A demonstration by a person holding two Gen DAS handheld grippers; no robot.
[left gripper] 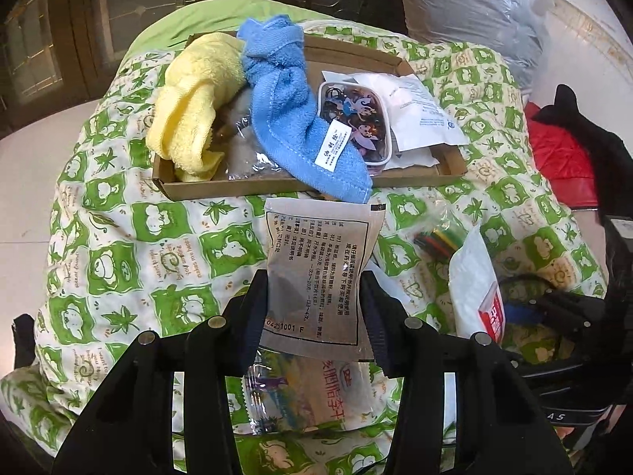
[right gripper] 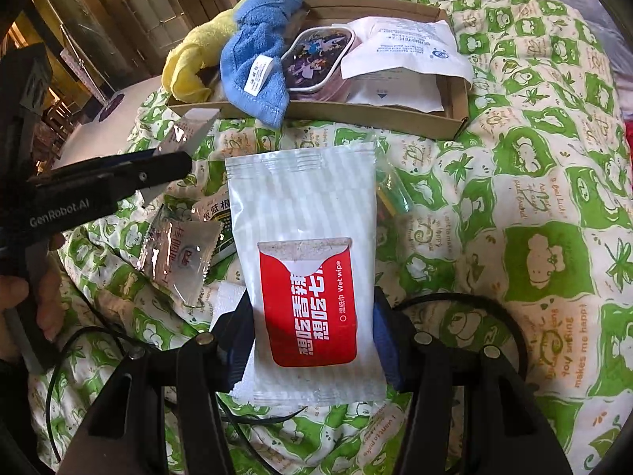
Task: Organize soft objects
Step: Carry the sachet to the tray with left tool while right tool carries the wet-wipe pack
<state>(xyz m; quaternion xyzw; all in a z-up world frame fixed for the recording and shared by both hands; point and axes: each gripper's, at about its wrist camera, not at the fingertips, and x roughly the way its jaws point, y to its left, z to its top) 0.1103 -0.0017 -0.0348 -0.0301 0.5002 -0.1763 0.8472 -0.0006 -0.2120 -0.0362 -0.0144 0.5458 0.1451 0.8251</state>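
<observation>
- Left gripper [left gripper: 314, 312] clamps a grey printed sachet [left gripper: 318, 277] between its pads, held above the green-patterned quilt [left gripper: 118, 237]; a clear snack packet [left gripper: 300, 392] lies on the quilt beneath.
- Right gripper [right gripper: 312, 340] clamps a white wet-wipe pack [right gripper: 304, 261] with a red label, also clear of the quilt; loose sachets [right gripper: 186, 261] lie to its left.
- Farther off, a shallow cardboard tray [left gripper: 277, 190] holds a yellow towel [left gripper: 190, 107], a blue towel [left gripper: 285, 118] draped over the front edge, a small lidded tin [left gripper: 356, 122] and a white pouch [left gripper: 419, 114].
</observation>
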